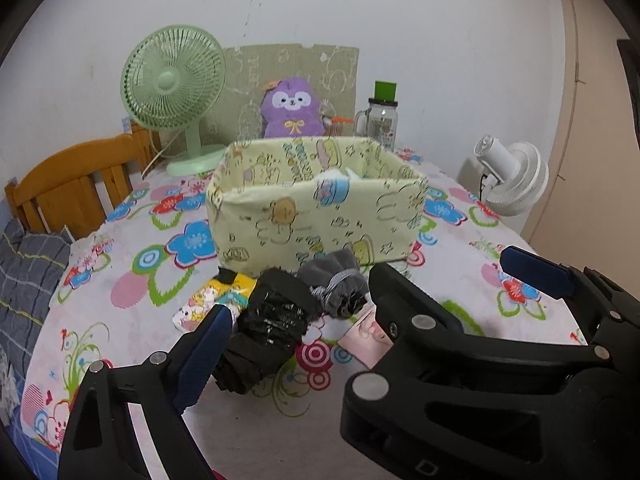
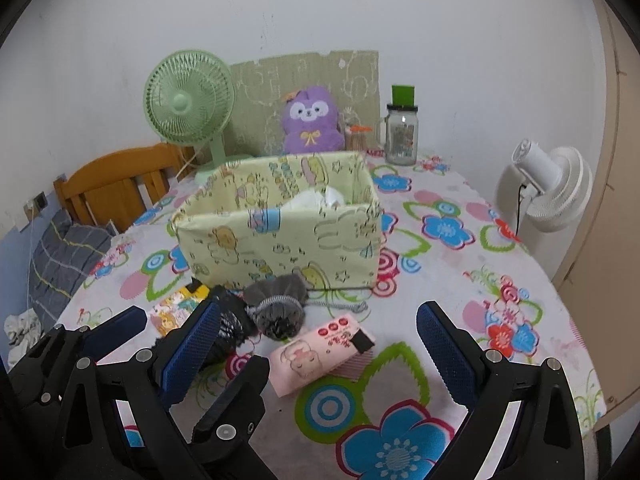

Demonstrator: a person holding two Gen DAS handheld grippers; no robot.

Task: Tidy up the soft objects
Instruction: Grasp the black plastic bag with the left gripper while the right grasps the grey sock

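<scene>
The fabric box [image 2: 280, 236] stands mid-desk [image 2: 460, 280], its open top reachable from above. Just before its front wall crowd a black bundle [image 1: 276, 320], a grey pouch [image 2: 278, 310], a pink tissue pack [image 2: 316, 354] and a yellow packet [image 2: 176, 310]. Bare cloth lies right of the box. Behind it, green fan [image 2: 188, 104], purple plush [image 2: 310, 120] and jar [image 2: 401, 136] line the wall.

Left claw [image 1: 360, 300]: jaws wide apart, blue-padded fingers spread, nothing gripped between them.
Right claw [image 2: 320, 344]: jaws wide apart, blue pads facing each other, nothing gripped.
Pose: both claws low, pointing forward and slightly downward.
Spacing: side by side; the right claw's black frame fills the lower right of the left wrist view.
</scene>
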